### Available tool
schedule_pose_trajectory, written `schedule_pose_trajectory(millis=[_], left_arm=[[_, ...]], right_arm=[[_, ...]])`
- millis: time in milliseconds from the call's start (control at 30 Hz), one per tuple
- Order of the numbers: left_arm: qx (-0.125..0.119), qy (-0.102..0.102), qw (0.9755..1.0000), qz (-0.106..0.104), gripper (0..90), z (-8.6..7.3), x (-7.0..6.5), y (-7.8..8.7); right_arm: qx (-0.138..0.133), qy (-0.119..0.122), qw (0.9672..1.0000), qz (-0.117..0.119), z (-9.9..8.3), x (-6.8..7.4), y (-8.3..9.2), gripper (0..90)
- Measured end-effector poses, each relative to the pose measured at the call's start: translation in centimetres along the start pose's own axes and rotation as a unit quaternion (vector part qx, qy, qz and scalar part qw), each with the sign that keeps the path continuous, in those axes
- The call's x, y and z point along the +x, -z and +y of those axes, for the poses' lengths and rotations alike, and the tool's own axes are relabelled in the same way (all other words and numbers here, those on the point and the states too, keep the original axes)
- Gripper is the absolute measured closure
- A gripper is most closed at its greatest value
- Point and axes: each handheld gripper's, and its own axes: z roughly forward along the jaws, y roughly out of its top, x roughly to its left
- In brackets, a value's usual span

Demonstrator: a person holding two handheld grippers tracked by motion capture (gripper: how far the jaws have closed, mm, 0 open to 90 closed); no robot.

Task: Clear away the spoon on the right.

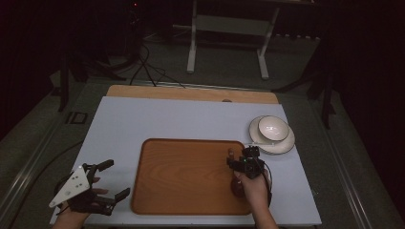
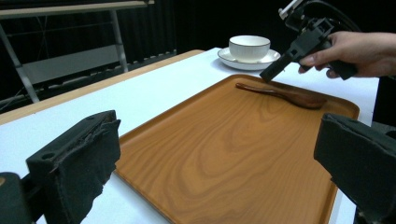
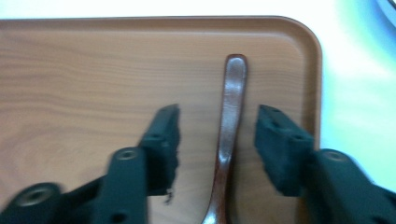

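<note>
Wooden spoon (image 3: 229, 135), dark brown and glossy, lies flat along the right side of a rectangular wood-grain tray (image 1: 186, 176) with rounded corners and a low raised rim. In the right gripper view, the right gripper (image 3: 217, 140) has its two black jaws spread wide, one on each side of the slender handle, touching nothing; the spoon's bowl end is cut off at the bottom edge. From above, the hand (image 1: 253, 183) holding that gripper covers most of the spoon. The left gripper (image 1: 114, 179) sits off the tray's near left corner over the white tabletop (image 1: 157, 119), jaws wide apart and empty, their padded faces rough and worn. At the far right, a white bowl (image 1: 273, 128) rests on a white saucer (image 1: 282, 145). The room beyond the table is dim and hard to make out.
</note>
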Motion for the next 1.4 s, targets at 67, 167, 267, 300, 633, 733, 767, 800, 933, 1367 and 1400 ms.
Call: schedule_pose_trajectory(millis=[67, 167, 267, 300, 633, 733, 767, 800, 933, 1367, 1400], left_arm=[[0.001, 0.0, 1.0, 0.0, 1.5, 0.0, 0.0, -0.1], [0.001, 0.0, 1.0, 0.0, 1.5, 0.1, 0.1, -0.3], [0.005, 0.001, 1.0, -0.004, 1.5, 0.1, 0.1, -0.7], [0.006, -0.001, 1.0, -0.005, 1.5, 0.1, 0.1, -0.8], [0.007, -0.001, 0.9999, -0.009, 1.5, 0.1, 0.1, -1.0], [0.007, 0.0, 0.9999, -0.008, 1.5, 0.1, 0.1, -1.1], [0.007, 0.001, 0.9999, -0.008, 1.5, 0.1, 0.2, -1.1], [0.007, 0.002, 0.9999, -0.009, 1.5, 0.1, 0.2, -1.2], [0.01, 0.0, 0.9999, -0.009, 1.5, 0.0, 0.2, -1.2], [0.007, 0.001, 1.0, -0.003, 1.5, -0.2, -0.1, -0.3], [0.007, 0.001, 1.0, -0.004, 1.5, -0.2, -0.1, -0.4]], right_arm=[[-0.006, 0.006, 1.0, 0.0, 0.1, 0.0, 0.2, 37.4], [-0.018, 0.004, 0.9997, 0.013, 0.3, -0.1, 0.6, 31.3], [-0.018, 0.01, 0.9991, 0.036, 0.6, -0.3, 0.7, 21.6], [-0.018, 0.023, 0.9989, 0.038, 0.6, -0.2, 0.7, 18.7], [-0.039, 0.078, 0.9944, 0.06, 1.4, 0.1, 2.0, 17.6], [-0.047, 0.094, 0.993, 0.054, 1.5, -0.1, 2.7, 17.8], [-0.049, 0.094, 0.9929, 0.053, 1.6, -0.2, 3.0, 17.8], [-0.05, 0.095, 0.9928, 0.054, 1.6, -0.4, 3.3, 17.8], [-0.06, 0.107, 0.991, 0.053, 1.7, -0.8, 4.7, 17.8], [-0.076, 0.147, 0.9835, 0.074, 1.1, -0.8, 7.7, 17.9], [-0.076, 0.15, 0.9829, 0.075, 1.1, -0.8, 7.8, 17.9]])
